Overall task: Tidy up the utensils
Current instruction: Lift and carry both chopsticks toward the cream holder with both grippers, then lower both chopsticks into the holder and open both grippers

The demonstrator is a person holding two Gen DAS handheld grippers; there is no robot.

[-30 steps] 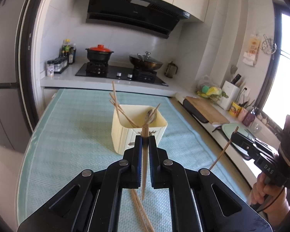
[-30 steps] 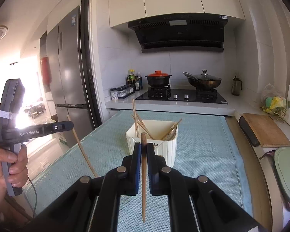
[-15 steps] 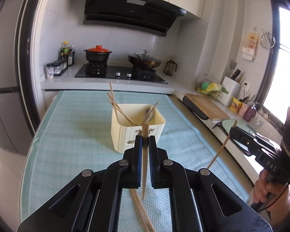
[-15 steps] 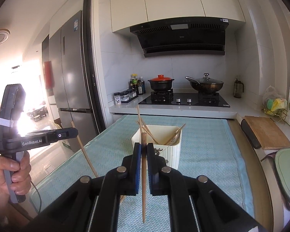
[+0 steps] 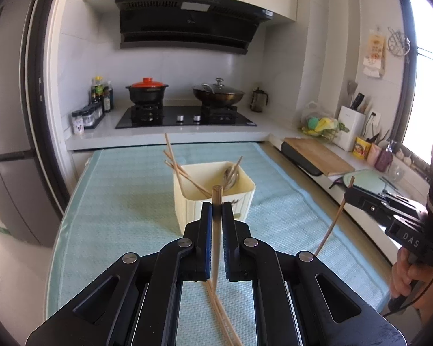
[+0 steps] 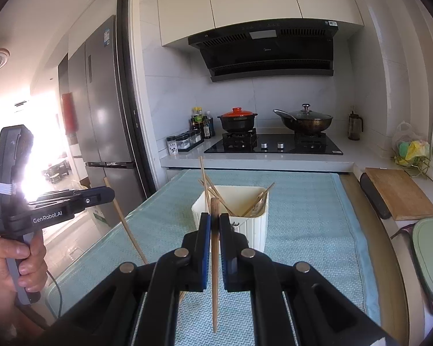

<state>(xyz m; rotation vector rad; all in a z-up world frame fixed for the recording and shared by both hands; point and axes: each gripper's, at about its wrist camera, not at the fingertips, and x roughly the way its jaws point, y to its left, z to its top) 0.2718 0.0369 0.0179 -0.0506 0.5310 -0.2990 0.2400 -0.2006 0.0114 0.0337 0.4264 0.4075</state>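
- Nearest in the left wrist view, the left gripper (image 5: 216,207) is clamped on one wooden chopstick (image 5: 215,248), held almost upright between the jaws with its top end poking just above them.
- Under that gripper, two loose chopsticks (image 5: 225,320) lie flat on the teal cloth (image 5: 124,216), crossing toward the near edge of the bench (image 5: 384,262).
- In the right wrist view, the right gripper (image 6: 215,219) is clamped on a second chopstick (image 6: 214,276), also near upright, its lower end hanging free above the cloth.
- Each gripper shows in the other's view, off to the side and well apart from it: the right one over the right bench edge, the left one beyond the left edge.
- Just past both grippers, the cream utensil holder (image 5: 239,201) stands on the middle of the cloth, with several chopsticks leaning against its left rim and a metal utensil at its right.
- Bare cloth lies on the left, right and far sides of the holder.
- Farther right, a wooden cutting board (image 5: 317,155) lies on the side counter.
- At the far edge, the stove (image 5: 184,116) carries a red-lidded pot (image 5: 146,90) and a wok (image 5: 218,93).
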